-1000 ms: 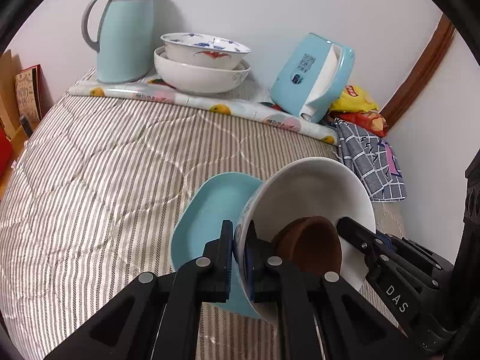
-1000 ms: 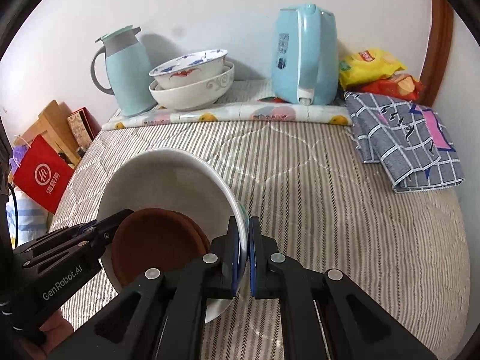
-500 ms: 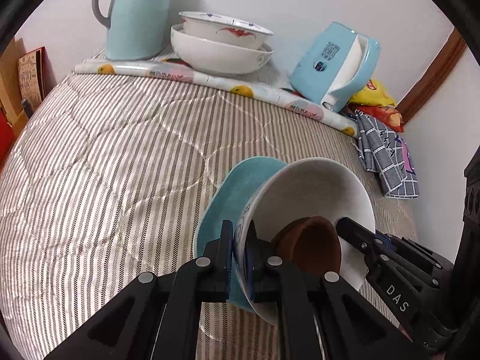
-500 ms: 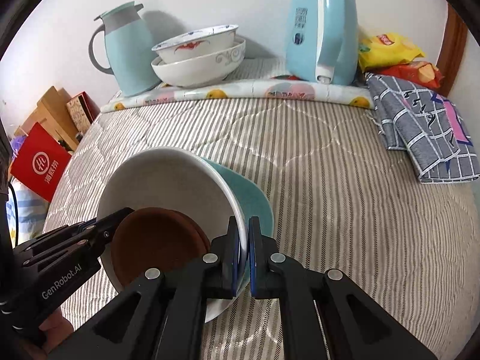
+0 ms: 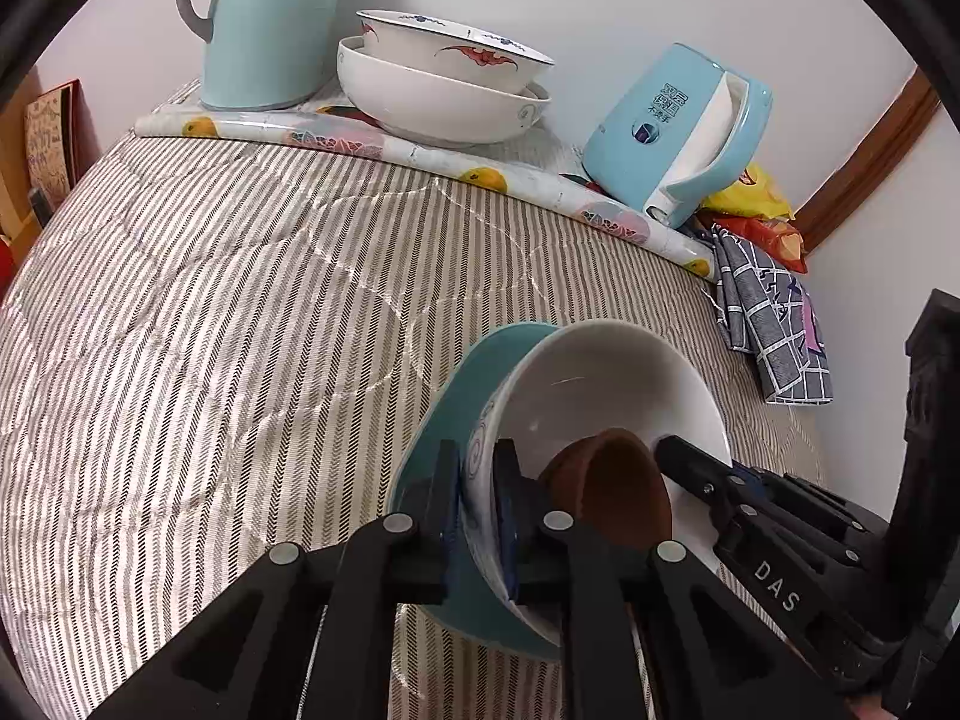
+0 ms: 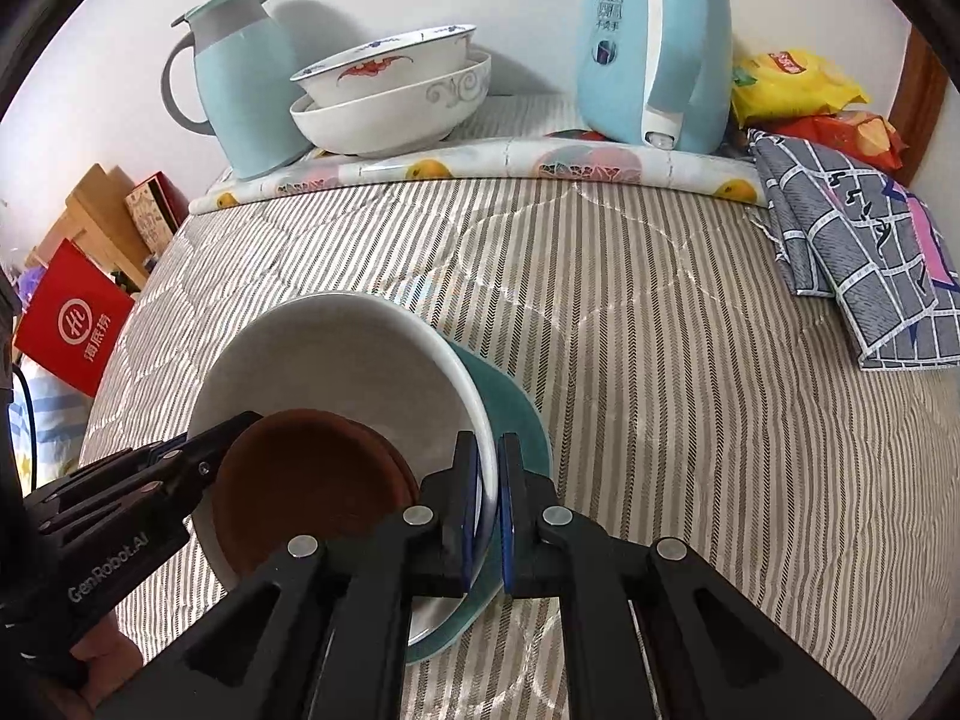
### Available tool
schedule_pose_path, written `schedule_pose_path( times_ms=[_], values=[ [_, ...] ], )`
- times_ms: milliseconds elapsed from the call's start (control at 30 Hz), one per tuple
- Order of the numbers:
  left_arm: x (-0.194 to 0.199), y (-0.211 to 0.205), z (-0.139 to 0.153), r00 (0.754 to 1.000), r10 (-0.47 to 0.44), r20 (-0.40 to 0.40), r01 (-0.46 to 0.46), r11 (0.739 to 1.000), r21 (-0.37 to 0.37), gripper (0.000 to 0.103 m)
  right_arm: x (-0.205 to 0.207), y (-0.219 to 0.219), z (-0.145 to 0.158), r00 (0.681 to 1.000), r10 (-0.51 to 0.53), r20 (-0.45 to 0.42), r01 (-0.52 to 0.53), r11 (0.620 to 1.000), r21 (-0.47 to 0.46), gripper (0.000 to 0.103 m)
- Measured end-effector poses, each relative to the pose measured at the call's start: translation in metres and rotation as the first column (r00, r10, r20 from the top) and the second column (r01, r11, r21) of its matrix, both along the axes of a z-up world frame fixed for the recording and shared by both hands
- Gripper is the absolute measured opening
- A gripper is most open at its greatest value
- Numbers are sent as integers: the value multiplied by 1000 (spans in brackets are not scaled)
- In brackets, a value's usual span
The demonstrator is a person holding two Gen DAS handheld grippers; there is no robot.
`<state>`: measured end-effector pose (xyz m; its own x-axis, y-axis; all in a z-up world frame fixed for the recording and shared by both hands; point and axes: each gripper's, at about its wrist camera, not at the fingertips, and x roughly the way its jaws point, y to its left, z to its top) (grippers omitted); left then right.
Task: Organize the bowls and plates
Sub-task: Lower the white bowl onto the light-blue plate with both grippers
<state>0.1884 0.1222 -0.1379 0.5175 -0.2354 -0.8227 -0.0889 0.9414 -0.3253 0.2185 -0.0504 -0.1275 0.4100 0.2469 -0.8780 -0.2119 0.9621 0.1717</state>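
Note:
A white bowl (image 5: 606, 384) holds a small brown bowl (image 5: 618, 486) and sits on a teal plate (image 5: 474, 372). My left gripper (image 5: 477, 504) is shut on the white bowl's left rim. My right gripper (image 6: 489, 492) is shut on its right rim; the white bowl (image 6: 336, 360), brown bowl (image 6: 312, 480) and teal plate (image 6: 510, 414) show there too. The stack is held tilted above the striped bed cover (image 5: 240, 330). Two stacked white bowls (image 5: 444, 84) sit at the back (image 6: 390, 96).
A teal thermos jug (image 5: 270, 18) and a light blue kettle (image 5: 678, 132) stand on a fruit-print mat (image 5: 390, 150) by the wall. Snack bags (image 6: 798, 90) and a checked cloth (image 6: 864, 252) lie at the right. A red bag (image 6: 72, 324) is off the left edge.
Both grippers have carried the bowl stack forward toward the back of the bed; the stacked bowls, jug and kettle now look nearer and larger. The teal plate shows beneath the bowl in the right view.

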Motion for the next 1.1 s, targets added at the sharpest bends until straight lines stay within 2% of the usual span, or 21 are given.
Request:
schedule_pose_path(
  times_ms=[267, 467, 700, 767, 833, 867, 1000, 1067, 1100],
  values=[
    [1, 2, -2, 1000, -4, -3, 4, 1000, -21, 13, 4, 0, -1, 1000, 15, -22, -14, 1000, 19, 9],
    [-4, 4, -2, 1000, 11, -13, -12, 1000, -28, 19, 1, -8, 4, 1000, 14, -23, -12, 998, 57, 10],
    [-17, 5, 10, 1000, 24, 18, -24, 1000, -10, 21, -10, -13, 14, 1000, 13, -8, -13, 998, 61, 11],
    [-23, 4, 15, 999, 22, 31, -22, 1000, -20, 22, -16, -14, 18, 1000, 13, 1, -13, 999, 51, 21],
    [-29, 3, 20, 999, 21, 46, -21, 1000, -17, 28, -23, -16, 23, 1000, 5, 21, -6, 999, 46, 27],
    [-32, 2, 23, 998, 23, 54, -22, 1000, -11, 31, -27, -18, 26, 1000, -1, 31, -1, 999, 48, 27],
    [-49, -7, 38, 995, 1, 97, -2, 1000, 9, 32, -45, -27, 39, 998, -13, 68, 11, 999, 30, 32],
    [-57, -13, 47, 992, -15, 126, 15, 1000, 3, 42, -55, -33, 47, 995, -28, 94, 27, 1000, 11, 44],
    [-61, -17, 51, 990, -24, 138, 24, 1000, 0, 44, -61, -38, 53, 993, -41, 115, 41, 999, 0, 46]
  ],
)
